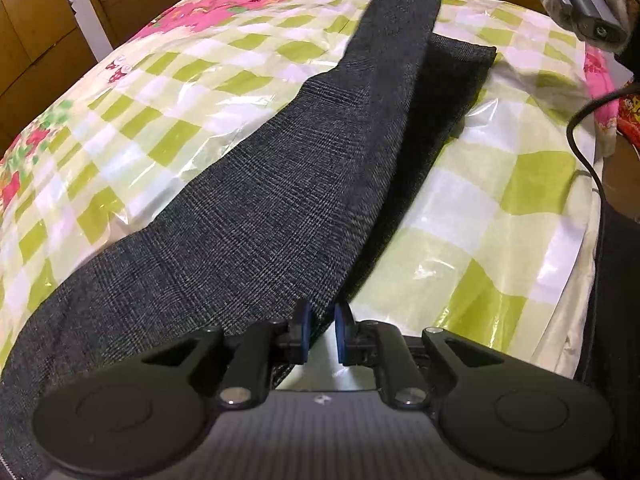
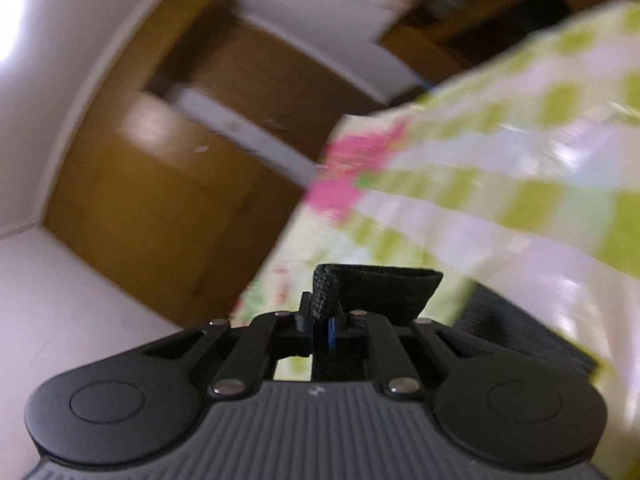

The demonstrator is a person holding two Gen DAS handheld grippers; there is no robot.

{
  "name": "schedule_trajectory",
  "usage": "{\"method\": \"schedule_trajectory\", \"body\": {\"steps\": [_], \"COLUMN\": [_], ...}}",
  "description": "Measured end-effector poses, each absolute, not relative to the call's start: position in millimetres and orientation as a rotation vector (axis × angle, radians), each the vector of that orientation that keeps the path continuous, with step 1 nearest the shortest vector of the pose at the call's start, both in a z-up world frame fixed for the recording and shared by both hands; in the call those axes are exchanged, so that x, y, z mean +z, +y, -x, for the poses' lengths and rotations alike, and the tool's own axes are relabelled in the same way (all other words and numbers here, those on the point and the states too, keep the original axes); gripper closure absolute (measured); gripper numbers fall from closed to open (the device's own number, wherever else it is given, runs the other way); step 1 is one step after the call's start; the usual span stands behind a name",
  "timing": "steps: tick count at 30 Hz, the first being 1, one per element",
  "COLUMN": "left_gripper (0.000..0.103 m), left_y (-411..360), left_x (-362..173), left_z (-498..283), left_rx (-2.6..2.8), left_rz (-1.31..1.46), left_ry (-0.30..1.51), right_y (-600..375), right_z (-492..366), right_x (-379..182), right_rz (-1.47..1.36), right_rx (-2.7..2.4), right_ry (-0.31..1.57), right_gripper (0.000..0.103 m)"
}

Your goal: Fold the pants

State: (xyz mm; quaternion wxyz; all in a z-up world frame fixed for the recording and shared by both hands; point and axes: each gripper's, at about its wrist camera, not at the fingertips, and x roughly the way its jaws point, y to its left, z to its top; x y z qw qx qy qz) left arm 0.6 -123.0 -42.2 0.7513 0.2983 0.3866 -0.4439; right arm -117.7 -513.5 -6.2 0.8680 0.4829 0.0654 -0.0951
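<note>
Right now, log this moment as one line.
task: fold pants | left gripper: shut on pants | right gripper: shut on pant hem, raised | checkered cover: underneath

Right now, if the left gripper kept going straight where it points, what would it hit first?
Probably the dark pants: the left gripper already pinches their edge, and they stretch ahead over the checked cover.

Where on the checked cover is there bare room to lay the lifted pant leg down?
Two bare patches of the checked cover flank the dark pants: a wide one on the image-left, out to the pink floral border, and a smaller one on the image-right, bounded by a black cable. The diagonal middle is crowded by both pant legs.
</note>
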Motion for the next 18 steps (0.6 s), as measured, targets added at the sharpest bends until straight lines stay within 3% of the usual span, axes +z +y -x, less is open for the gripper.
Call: {"method": "schedule_trajectory", "body": {"steps": [8,13,15,18], "left_gripper": [0.075,0.074,0.072,0.07], "left_y": [-120,-110,-101,-89], "left_x": [-41,-37,-35,-34], "left_z": [-1,2,6,8], "left_rx": [-0.976,-0.957,-0.951,-0.934], "left_rz": [-0.652,-0.661,-0.666,-0.659], "left_ry": [0.835,0.847,0.856,0.878], "right_y": [-548,-549,-539,-513], "right_z": [146,154,167,190], "right_x": [-90,-72,-60,-46], "right_rz": [-1.179,-1.131,-1.098,-1.135], "right_rx": [-0.461,-0.492,-0.516,-0.421], "right_ry": [0.358,0.338,0.355,0.379], "right_gripper": [0.094,0.089,0.076,0.073]}}
